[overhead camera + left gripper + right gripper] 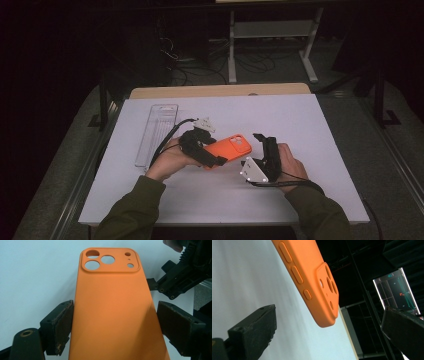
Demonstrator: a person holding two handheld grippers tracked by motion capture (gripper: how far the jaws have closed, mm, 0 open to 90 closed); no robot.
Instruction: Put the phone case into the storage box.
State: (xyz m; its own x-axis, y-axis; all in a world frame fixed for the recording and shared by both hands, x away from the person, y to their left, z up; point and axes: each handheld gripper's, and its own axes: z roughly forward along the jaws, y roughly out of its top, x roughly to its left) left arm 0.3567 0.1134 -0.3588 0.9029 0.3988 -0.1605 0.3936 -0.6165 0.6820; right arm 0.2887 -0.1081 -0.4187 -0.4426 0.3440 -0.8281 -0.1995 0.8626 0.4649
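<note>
An orange phone case (233, 145) with its camera cutouts facing up is held a little above the white table (300, 120). My left gripper (215, 153) is shut on its lower half. In the left gripper view the case (112, 305) runs up between both pads (63, 322) of that gripper (116, 322). My right gripper (260, 144) stands open just right of the case's camera end, apart from it. The right gripper view shows the case's side buttons and corner (312, 277) ahead of the gripper's (330, 315) wide jaws, with nothing between them. The right gripper (158, 275) also appears at the upper right of the left gripper view.
A long clear plastic box (157, 132) lies on the table left of my left hand. The table's wooden back edge (220, 91) sits behind the white surface. A white shelf frame (272, 30) and cables stand on the dark floor beyond.
</note>
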